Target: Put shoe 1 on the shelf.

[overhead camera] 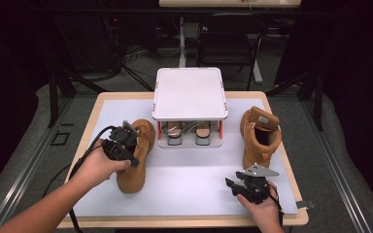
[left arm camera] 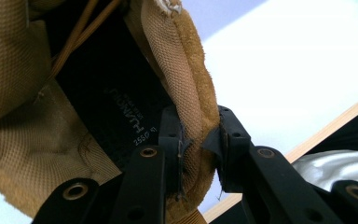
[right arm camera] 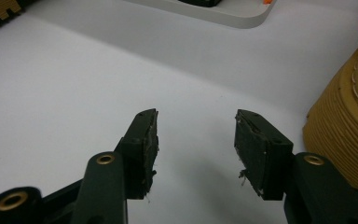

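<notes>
Left gripper (left arm camera: 198,140) jaws clamped on boot (overhead camera: 137,158) collar — right gripper (right arm camera: 196,140) jaws apart; rack (overhead camera: 189,93) holds sandals (overhead camera: 188,130).

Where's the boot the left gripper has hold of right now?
In the high view the held boot stands left of the shoe rack, on the white mat; the left gripper clamps its collar.

A white shoe rack (overhead camera: 189,92) stands at the far middle of the bench (overhead camera: 102,99), on a pale sheet (overhead camera: 189,187) that covers most of the top. Under its flat lid, what seems to be a pair of sandals (overhead camera: 188,131) sits on the lower shelf. A second tan boot (overhead camera: 260,138) stands upright just right of the rack, apart from it. Beyond the bench, cables (overhead camera: 136,58) trail across the dark floor.
</notes>
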The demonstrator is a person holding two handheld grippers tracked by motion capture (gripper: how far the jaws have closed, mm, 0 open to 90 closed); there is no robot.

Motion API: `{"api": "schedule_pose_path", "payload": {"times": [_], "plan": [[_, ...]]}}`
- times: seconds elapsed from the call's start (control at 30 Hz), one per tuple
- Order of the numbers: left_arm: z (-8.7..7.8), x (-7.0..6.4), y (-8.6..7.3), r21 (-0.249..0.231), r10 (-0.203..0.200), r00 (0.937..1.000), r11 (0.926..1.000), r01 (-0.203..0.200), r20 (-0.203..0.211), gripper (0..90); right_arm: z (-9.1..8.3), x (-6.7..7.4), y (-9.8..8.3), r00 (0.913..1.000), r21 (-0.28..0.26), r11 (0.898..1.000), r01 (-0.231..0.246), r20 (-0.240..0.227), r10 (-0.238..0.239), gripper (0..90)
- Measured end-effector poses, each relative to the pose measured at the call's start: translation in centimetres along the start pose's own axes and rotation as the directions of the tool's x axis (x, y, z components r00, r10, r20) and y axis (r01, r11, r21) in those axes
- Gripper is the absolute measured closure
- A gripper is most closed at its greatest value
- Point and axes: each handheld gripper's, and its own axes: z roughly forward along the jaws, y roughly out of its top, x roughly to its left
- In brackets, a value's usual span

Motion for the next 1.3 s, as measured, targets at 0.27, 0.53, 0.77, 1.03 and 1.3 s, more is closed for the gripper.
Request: {"api": "schedule_pose_path", "payload": {"times": [0.27,0.53,0.77,1.03,1.3], "plan": [[0.1,0.1,-0.3,-0.011,0.002,1.0,0.9999,-0.001,0.01,74.3,0.0,0.1,0.0,0.9999,0.005,1.0,0.008,-0.011,-0.008,49.3],[-0.2,0.1,-0.3,-0.019,-0.018,0.9998,0.9996,0.019,0.007,63.4,0.1,0.1,0.0,0.9999,0.004,1.0,0.009,-0.012,-0.009,49.3],[-2.1,0.6,-0.2,-0.036,-0.044,0.999,0.9984,0.044,-0.004,58.4,0.2,0.2,0.0,0.9996,-0.01,1.0,-0.017,0.021,0.018,51.0],[-4.1,1.6,-0.3,-0.054,-0.077,0.9962,0.9957,0.075,-0.039,57.4,0.1,0.3,0.2,0.9982,-0.02,0.999,-0.026,0.053,0.027,52.0],[-5.3,3.0,-0.6,-0.055,-0.117,0.9889,0.9921,0.113,-0.091,57.3,0.5,0.6,0.1,0.9978,0.011,1.0,-0.02,0.063,0.02,47.3]]}}
